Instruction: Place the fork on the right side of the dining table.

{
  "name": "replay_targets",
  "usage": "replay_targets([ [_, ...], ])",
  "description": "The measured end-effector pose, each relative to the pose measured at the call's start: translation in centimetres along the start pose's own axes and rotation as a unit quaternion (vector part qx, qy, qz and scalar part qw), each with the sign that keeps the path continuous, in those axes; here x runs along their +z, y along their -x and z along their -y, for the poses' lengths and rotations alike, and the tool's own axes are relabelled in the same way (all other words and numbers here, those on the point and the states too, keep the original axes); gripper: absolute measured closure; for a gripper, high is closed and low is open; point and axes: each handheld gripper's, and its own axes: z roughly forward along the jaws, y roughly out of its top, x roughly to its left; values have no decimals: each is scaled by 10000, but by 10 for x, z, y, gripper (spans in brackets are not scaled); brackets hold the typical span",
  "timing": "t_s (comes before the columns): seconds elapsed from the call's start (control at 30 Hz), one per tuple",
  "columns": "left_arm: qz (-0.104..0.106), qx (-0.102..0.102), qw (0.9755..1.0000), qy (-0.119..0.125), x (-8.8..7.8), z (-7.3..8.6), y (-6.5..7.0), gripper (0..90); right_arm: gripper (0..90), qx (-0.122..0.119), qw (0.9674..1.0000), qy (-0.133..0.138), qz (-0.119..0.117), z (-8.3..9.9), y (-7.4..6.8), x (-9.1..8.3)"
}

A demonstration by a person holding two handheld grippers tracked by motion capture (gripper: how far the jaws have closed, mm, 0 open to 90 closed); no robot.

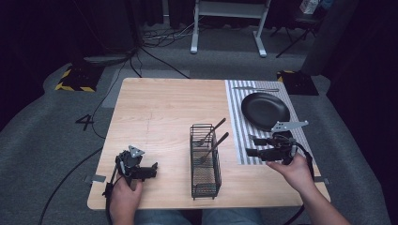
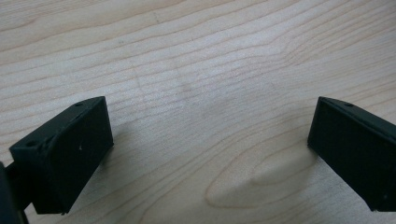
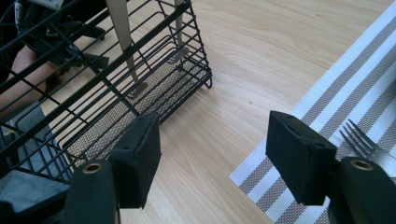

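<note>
While both tools (image 1: 252, 146) gape empty — forks (image 1: 212, 132) lean handle-up, far-right, in basket (image 1: 205, 176).

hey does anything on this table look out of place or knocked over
Nothing stands out. The wire basket stands upright with two utensils leaning inside, the black plate sits flat on the striped mat, and a fork lies on the mat. No spills or damage.
</note>
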Motion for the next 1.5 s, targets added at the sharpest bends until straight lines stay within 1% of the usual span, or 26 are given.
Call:
replay_targets([
  [0.1,-1,2,10000,-1,0,0,0,2,354,-4,10000,-1,-32,2,-2,3],
  [0.17,-3,-1,10000,0,0,0,0,1,361,-17,10000,-65,-28,7,-5,9],
  [0.2,-3,-1,10000,0,0,0,0,1,361,-17,10000,-65,-28,7,-5,9],
  [0.23,-2,-1,10000,1,0,0,0,1,361,-24,9999,-90,-36,9,-6,12],
  [0.27,-1,12,10000,-2,0,0,0,2,361,-46,9999,-132,-29,13,-7,18],
  [0.3,-2,3,10000,0,0,0,0,2,361,-46,9999,-132,-29,13,-7,18],
  [0.37,-1,-1,10000,1,0,0,0,1,361,-89,9998,-194,-66,20,-10,27],
  [0.5,0,-1,10000,1,0,0,0,1,361,-113,9997,-195,-121,25,-12,32],
  [0.6,0,0,10000,1,0,0,0,1,354,-204,9995,-184,-143,33,-14,39],
  [0.7,1,12,10000,-2,0,0,0,1,352,-204,9994,-217,-158,37,-14,43],
  [0.87,0,-1,10000,0,0,0,0,1,352,-192,9995,-220,-123,49,-14,53],
  [0.9,0,12,10000,-2,0,0,0,1,352,-192,9995,-220,-123,49,-14,53],
  [0.97,0,11,10000,-2,0,0,0,2,352,-243,9994,-209,-107,52,-15,55],
  [1.07,0,-2,10000,1,0,0,0,1,352,-394,9989,-241,17,56,-18,60],
  [1.23,1,14,10000,-3,0,0,0,1,352,-422,9988,-235,9,64,-20,65],
  [1.37,1,1,10000,0,0,0,0,1,349,-509,9985,-202,76,74,-22,69],
  [1.5,0,-2,10000,1,0,0,0,2,338,-564,9982,-196,90,78,-23,72],
])
